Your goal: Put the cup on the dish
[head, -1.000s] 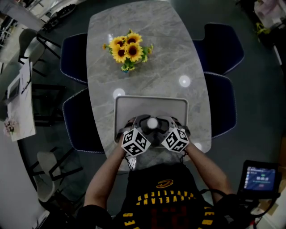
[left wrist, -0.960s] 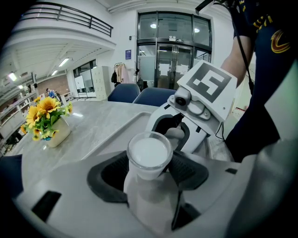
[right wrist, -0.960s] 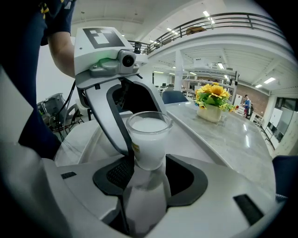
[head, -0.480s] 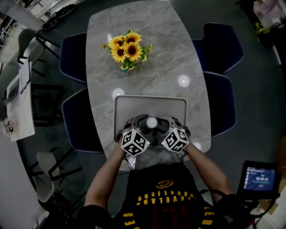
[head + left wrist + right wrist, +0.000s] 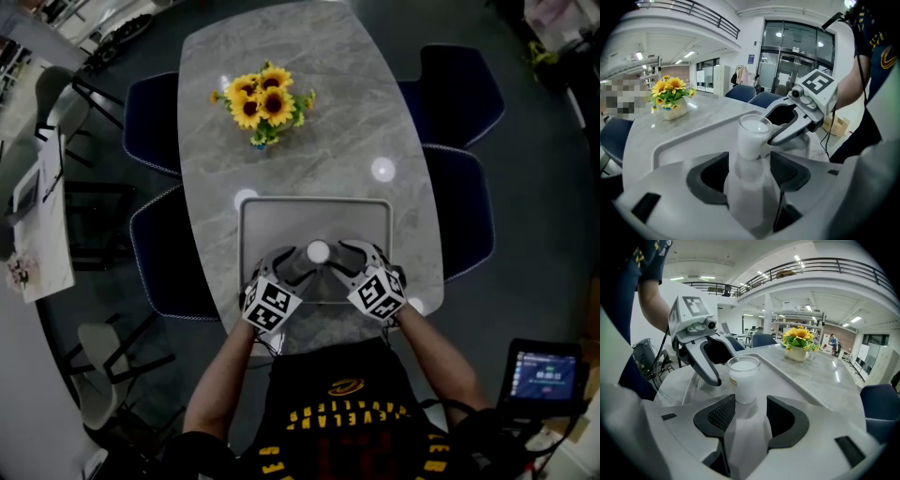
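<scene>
A small white cup [image 5: 319,251] stands upright on the grey dish, a tray [image 5: 281,208] at the near end of the marble table. My left gripper [image 5: 289,266] and right gripper [image 5: 351,259] flank the cup from the near side, both open and holding nothing. In the left gripper view the cup [image 5: 753,135] stands just beyond my left gripper [image 5: 749,174], with the right gripper [image 5: 799,115] behind it. From the right gripper view, the cup [image 5: 743,377] is just ahead of my right gripper [image 5: 750,416], and the left gripper [image 5: 701,352] is to its left.
A vase of sunflowers [image 5: 262,101] stands at the table's far end. Dark blue chairs line the left side [image 5: 155,122] and right side [image 5: 459,94]. A lit screen [image 5: 547,371] sits on the floor at lower right.
Both grippers have drawn back from the cup and spread a little apart. The cup stays upright in the same spot on the tray.
</scene>
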{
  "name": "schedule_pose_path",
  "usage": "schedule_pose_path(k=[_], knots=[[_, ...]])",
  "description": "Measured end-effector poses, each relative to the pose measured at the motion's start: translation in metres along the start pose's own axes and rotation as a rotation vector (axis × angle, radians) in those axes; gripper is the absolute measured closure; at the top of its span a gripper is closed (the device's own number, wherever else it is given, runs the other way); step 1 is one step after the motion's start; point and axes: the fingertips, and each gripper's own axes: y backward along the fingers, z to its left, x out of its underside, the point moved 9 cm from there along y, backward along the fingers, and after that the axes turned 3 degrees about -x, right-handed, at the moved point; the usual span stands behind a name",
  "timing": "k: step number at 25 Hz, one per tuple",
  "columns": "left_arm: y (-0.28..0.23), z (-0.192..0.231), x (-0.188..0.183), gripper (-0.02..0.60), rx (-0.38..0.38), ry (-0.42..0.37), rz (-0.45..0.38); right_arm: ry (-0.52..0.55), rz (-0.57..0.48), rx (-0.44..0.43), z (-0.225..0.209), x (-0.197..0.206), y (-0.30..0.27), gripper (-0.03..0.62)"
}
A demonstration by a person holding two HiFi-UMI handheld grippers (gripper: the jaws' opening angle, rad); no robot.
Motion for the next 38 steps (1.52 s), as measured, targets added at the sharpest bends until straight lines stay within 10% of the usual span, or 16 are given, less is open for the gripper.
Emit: schedule_pose_path(k=[7,11,15,19,27,38], knots=[[0.032,-0.005,0.017,0.307,-0.014,0.108,-0.068,-0.185,-0.072,0.054,0.017,0.008,0.015,0.382],[0.062,-0.015,0.01,0.411,0.014,0.163,-0.157,-0.278,-0.149,0.114,0.028,0.0,0.037,0.581],[0.087,-0.019,0.009,0.568,-0.061,0.215,-0.152,-0.411,-0.228,0.176,0.041,-0.008,0.056,0.586],[0.106,-0.019,0.02,0.58,-0.103,0.301,-0.12,-0.51,-0.251,0.207,0.066,-0.015,0.062,0.586],[0.149,-0.041,0.016,0.58,-0.038,0.385,-0.205,-0.536,-0.275,0.286,0.11,-0.039,0.075,0.586],[0.233,-0.051,-0.044,0.58,-0.057,0.242,-0.455,-0.393,-0.448,0.373,0.133,-0.13,0.118,0.586]])
